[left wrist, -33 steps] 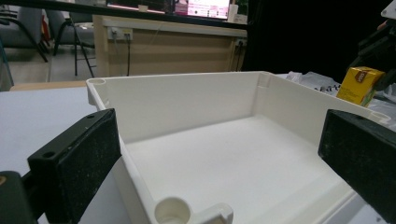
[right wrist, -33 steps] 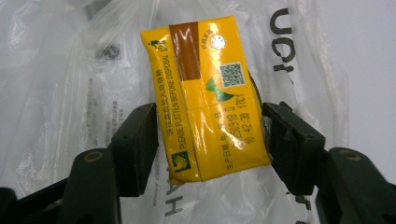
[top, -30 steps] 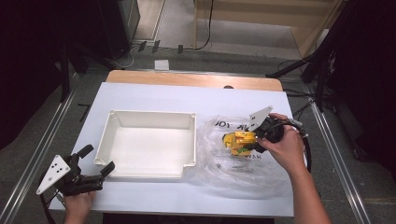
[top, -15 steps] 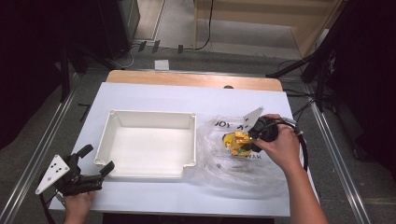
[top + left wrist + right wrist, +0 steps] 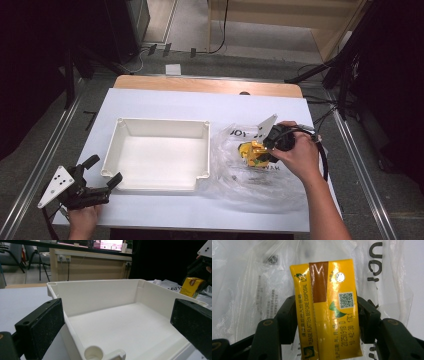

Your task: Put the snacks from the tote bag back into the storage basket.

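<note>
A yellow drink carton (image 5: 328,307) is clamped between the jaws of my right gripper (image 5: 325,315), held over a crumpled clear plastic bag (image 5: 249,277). From above, the same carton (image 5: 254,151) and right gripper (image 5: 265,148) hover over the plastic bag (image 5: 245,177) at the table's right. A white tray (image 5: 157,155) stands empty at the centre left. At the tray's near left corner sits my left gripper (image 5: 105,172), open with nothing between its jaws. Its own camera looks into the tray (image 5: 120,327) past the left gripper (image 5: 117,325), and the carton (image 5: 192,287) appears at the far right.
The white table (image 5: 165,102) has a wooden strip along its far edge (image 5: 210,86). Metal rails run along both sides of the table, with dark stands and cables on the floor behind it.
The right gripper has shifted slightly left with the carton over the bag. The left gripper has stayed in place.
</note>
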Action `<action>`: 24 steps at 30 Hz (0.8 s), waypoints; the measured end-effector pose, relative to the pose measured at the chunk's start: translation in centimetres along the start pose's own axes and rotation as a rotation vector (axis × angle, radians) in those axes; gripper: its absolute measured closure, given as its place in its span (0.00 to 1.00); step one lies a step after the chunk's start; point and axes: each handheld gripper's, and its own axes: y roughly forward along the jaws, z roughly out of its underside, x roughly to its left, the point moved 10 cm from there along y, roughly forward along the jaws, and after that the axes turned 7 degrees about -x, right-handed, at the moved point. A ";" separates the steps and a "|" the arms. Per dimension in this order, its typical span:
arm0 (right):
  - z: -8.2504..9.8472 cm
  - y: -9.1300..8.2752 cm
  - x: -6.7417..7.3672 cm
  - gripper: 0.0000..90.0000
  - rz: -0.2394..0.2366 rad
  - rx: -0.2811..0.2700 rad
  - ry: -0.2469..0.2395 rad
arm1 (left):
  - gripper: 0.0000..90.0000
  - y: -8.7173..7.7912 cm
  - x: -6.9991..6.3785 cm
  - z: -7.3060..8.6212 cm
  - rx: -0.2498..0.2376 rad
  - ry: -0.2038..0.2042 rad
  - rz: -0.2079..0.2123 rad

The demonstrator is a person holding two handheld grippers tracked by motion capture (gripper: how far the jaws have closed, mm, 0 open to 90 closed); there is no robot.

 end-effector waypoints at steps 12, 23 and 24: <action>-0.1 -0.2 0.2 0.56 -0.032 -0.023 0.056 | 0.00 0.0 0.0 0.0 -0.001 -0.001 0.000; -0.8 -0.6 0.2 0.57 -0.038 -0.017 0.046 | 0.00 -0.1 0.0 0.0 0.000 -0.003 0.005; -0.9 -0.7 0.3 0.57 -0.040 -0.013 0.048 | 0.00 -0.1 0.0 0.0 -0.001 -0.003 0.005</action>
